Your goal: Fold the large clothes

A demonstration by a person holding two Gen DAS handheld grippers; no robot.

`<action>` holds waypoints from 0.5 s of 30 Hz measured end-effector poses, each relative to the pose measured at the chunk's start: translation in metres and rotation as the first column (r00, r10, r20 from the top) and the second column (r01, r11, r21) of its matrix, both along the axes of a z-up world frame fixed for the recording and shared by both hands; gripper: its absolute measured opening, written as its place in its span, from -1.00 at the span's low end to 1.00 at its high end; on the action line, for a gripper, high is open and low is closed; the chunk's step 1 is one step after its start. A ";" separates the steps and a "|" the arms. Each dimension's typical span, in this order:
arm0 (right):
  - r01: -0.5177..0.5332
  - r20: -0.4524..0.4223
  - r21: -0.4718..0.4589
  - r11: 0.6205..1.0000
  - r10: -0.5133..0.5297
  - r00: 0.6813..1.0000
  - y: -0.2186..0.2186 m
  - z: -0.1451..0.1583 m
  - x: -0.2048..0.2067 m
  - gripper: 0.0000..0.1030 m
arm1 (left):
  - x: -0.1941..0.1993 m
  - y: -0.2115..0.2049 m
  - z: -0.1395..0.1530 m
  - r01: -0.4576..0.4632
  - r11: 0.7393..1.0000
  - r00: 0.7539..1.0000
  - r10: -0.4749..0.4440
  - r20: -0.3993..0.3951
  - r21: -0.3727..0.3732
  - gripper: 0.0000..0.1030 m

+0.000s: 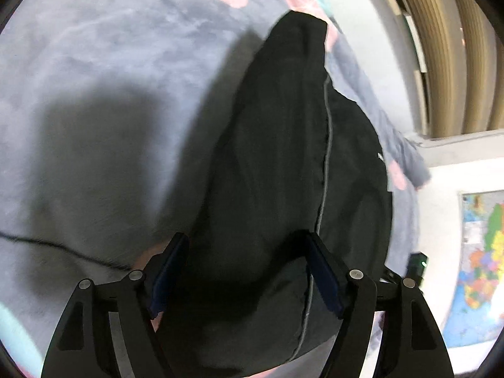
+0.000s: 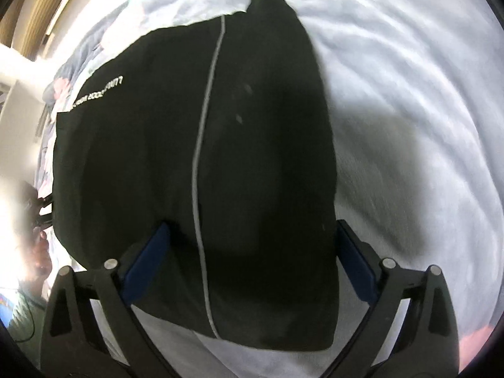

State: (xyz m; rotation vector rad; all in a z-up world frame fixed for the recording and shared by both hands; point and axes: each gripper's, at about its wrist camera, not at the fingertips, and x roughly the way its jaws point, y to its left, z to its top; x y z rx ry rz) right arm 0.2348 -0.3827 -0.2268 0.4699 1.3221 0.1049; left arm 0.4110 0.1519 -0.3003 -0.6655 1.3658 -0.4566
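A black garment (image 1: pixel 277 163) with a thin grey stripe lies folded lengthwise on a pale blue fleece blanket (image 1: pixel 110 72). In the right wrist view the garment (image 2: pixel 220 157) shows small white lettering near its left edge. My left gripper (image 1: pixel 245 252) is open, its blue-padded fingers (image 1: pixel 170 271) standing either side of the garment's near end. My right gripper (image 2: pixel 252 245) is open too, its fingers (image 2: pixel 356 267) straddling the garment's other end. Neither is closed on the cloth.
The blanket (image 2: pixel 409 94) has pink patches and covers a bed. A thin black cable (image 1: pixel 63 245) crosses the blanket at left. Beige curtains (image 1: pixel 456 47) and a colourful map (image 1: pixel 482 267) are at the right. A person (image 2: pixel 34 220) is at the left edge.
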 end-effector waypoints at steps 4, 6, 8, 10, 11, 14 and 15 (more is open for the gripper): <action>0.009 -0.011 0.102 0.995 -0.008 1.000 -0.005 -0.017 0.021 0.94 | 0.010 -0.008 -0.010 0.016 1.000 1.000 -0.017 -0.019 -0.016 0.48; 0.032 -0.032 0.186 0.982 -0.026 0.999 -0.005 -0.030 0.027 0.97 | 0.015 -0.009 -0.018 0.003 0.998 0.999 -0.007 -0.052 -0.063 0.48; 0.062 -0.046 0.252 0.966 -0.052 0.998 -0.004 -0.041 0.034 0.99 | 0.018 -0.011 -0.026 -0.018 0.994 0.996 0.008 -0.087 -0.110 0.48; 0.079 -0.032 0.260 0.962 -0.074 0.997 0.000 -0.043 0.038 0.99 | 0.019 -0.011 -0.029 -0.038 0.991 0.995 0.026 -0.099 -0.127 0.48; 0.082 -0.024 0.258 0.963 -0.079 0.997 0.001 -0.042 0.037 0.96 | 0.018 -0.012 -0.028 -0.040 0.992 0.995 0.029 -0.093 -0.119 0.48; 0.062 0.024 0.272 0.960 -0.072 0.997 0.003 -0.031 0.025 0.47 | 0.013 -0.019 -0.014 -0.025 0.997 0.999 0.023 -0.032 -0.079 -0.02; 0.054 0.037 0.271 0.961 -0.067 0.997 0.003 -0.026 0.021 0.33 | 0.008 -0.022 -0.005 -0.013 0.999 1.000 0.013 0.004 -0.045 -0.17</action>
